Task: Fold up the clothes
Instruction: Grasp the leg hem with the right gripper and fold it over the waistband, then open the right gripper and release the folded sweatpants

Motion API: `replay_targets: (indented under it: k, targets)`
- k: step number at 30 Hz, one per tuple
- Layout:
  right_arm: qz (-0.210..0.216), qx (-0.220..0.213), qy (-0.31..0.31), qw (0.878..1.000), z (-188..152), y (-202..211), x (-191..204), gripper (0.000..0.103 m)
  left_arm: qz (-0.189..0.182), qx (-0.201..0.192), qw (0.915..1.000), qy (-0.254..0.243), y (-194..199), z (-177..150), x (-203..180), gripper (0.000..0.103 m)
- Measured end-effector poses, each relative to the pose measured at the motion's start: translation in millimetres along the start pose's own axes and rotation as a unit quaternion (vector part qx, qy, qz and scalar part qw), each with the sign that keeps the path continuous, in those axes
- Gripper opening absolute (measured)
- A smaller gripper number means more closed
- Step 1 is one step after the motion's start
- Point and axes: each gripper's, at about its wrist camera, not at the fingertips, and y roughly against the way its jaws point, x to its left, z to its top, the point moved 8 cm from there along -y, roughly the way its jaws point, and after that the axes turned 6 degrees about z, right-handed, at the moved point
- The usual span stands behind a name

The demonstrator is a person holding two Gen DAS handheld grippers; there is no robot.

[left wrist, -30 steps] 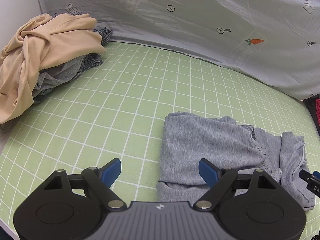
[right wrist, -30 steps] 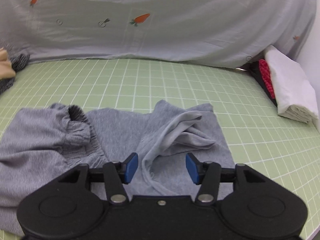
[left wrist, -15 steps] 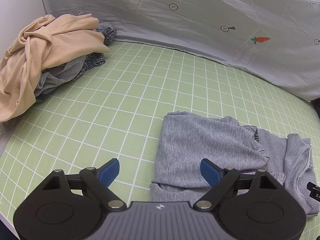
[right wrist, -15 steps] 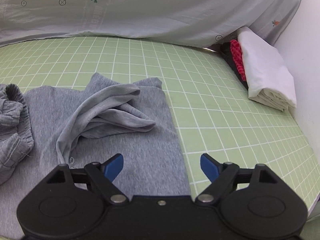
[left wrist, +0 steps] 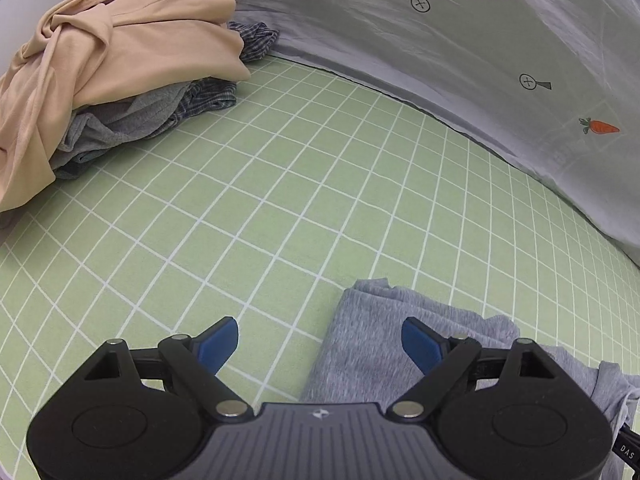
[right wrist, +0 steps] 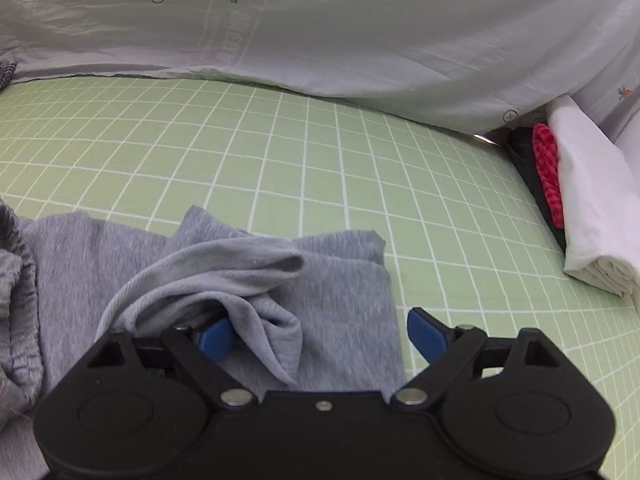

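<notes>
Ahead of the left gripper (left wrist: 320, 338), seen from the left wrist: jaws spread wide, nothing gripped, left edge of a crumpled grey knit garment (left wrist: 372, 344) lying between the blue pads and running off to the right on a green mat with white grid lines (left wrist: 248, 200). Far ahead to the left, a heap of beige, grey and checked clothes (left wrist: 116, 68).

Below the right gripper (right wrist: 324, 334), seen from the right wrist: jaws opening, not clamped; a raised fold of the grey garment (right wrist: 224, 276) between them, right pad over bare mat (right wrist: 360, 152). Far right, a folded white cloth stack (right wrist: 596, 208).
</notes>
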Motion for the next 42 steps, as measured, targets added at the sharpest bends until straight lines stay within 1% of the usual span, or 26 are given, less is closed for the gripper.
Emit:
replay_targets:
  k: [2, 4, 6, 9, 11, 13, 15, 18, 21, 23, 26, 32, 35, 37, 39, 42]
  targets:
    - [0.029, -0.015, -0.008, 0.999, 13, 0, 14, 0.091, 0.004, 0.003, 0.9999, -0.009, -3, -1, -2, 0.089]
    - [0.058, -0.022, 0.000, 0.998, 21, 1, 34, 0.091, 0.007, 0.006, 0.9998, -0.018, -5, -2, -4, 0.089]
    - [0.086, -0.027, 0.012, 0.996, 27, 4, 53, 0.091, 0.007, 0.012, 0.9996, -0.023, -7, -4, -3, 0.089]
    - [0.124, -0.038, 0.006, 0.991, 30, 16, 69, 0.091, 0.004, 0.009, 0.9996, -0.027, -1, -8, -1, 0.089]
    - [0.110, -0.042, -0.004, 0.993, 27, 25, 65, 0.091, 0.001, 0.001, 0.9996, -0.028, 6, -9, 1, 0.089]
    - [0.079, -0.038, -0.017, 0.996, 20, 30, 52, 0.091, -0.004, -0.008, 0.9995, -0.030, 15, -9, 3, 0.089]
    - [0.047, -0.027, -0.039, 0.998, 8, 35, 35, 0.091, -0.010, -0.017, 0.9992, -0.034, 26, -11, 5, 0.089]
    - [0.006, -0.006, -0.078, 0.997, -14, 42, 11, 0.091, -0.017, -0.023, 0.9986, -0.044, 40, -20, 9, 0.089]
    - [-0.009, 0.013, -0.090, 0.996, -38, 50, 4, 0.091, -0.021, -0.017, 0.9980, -0.056, 50, -37, 12, 0.089]
    - [-0.006, 0.025, -0.089, 0.996, -53, 56, 8, 0.091, -0.023, -0.008, 0.9976, -0.065, 53, -50, 16, 0.089]
    - [0.018, 0.029, -0.075, 0.997, -65, 66, 27, 0.091, -0.022, 0.002, 0.9968, -0.077, 58, -67, 23, 0.089]
    - [0.076, 0.033, 0.007, 0.997, -86, 90, 89, 0.091, -0.019, 0.022, 0.9958, -0.088, 65, -96, 43, 0.089]
    - [0.093, 0.042, 0.035, 0.994, -98, 97, 111, 0.091, -0.015, 0.033, 0.9956, -0.087, 65, -107, 56, 0.089]
    - [0.092, 0.041, 0.038, 0.994, -101, 102, 116, 0.091, -0.015, 0.037, 0.9958, -0.082, 65, -109, 62, 0.089]
    - [0.083, 0.033, 0.028, 0.996, -100, 108, 111, 0.091, -0.021, 0.041, 0.9961, -0.075, 63, -109, 65, 0.089]
    - [0.062, 0.020, -0.018, 0.998, -96, 118, 93, 0.092, -0.037, 0.048, 0.9958, -0.069, 57, -106, 64, 0.089]
